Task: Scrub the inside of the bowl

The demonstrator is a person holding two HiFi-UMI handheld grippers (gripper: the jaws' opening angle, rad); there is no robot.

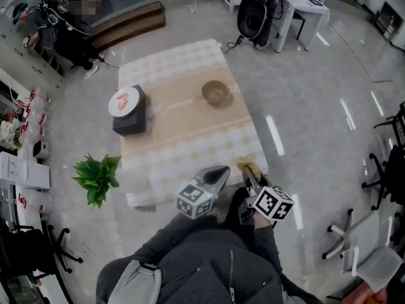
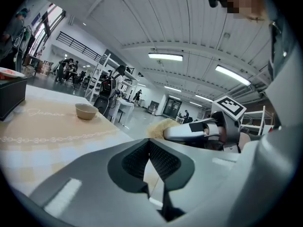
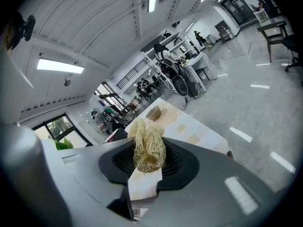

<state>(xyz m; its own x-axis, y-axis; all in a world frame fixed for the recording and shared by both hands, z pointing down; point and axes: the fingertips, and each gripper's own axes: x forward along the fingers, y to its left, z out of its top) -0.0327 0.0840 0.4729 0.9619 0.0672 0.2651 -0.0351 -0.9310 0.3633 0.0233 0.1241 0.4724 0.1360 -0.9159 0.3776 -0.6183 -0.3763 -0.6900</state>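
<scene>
A tan bowl (image 1: 216, 92) stands empty on the far right part of the low table (image 1: 190, 132); it also shows in the left gripper view as the bowl (image 2: 86, 110) and in the right gripper view as the bowl (image 3: 154, 112). My left gripper (image 1: 221, 171) hangs over the table's near edge, well short of the bowl, and the left gripper (image 2: 149, 143) is shut with nothing in it. Beside it my right gripper (image 1: 248, 175) is shut on a straw-yellow fibre scrubber (image 1: 248, 166). The scrubber (image 3: 147, 148) bulges up between the jaws of the right gripper (image 3: 147, 151).
A black box with a white and red lid (image 1: 129, 109) sits on the table's left side. A green plant (image 1: 96, 176) stands on the floor by the near left corner. Office chairs (image 1: 380, 182), desks and a seated person (image 1: 60, 27) ring the room.
</scene>
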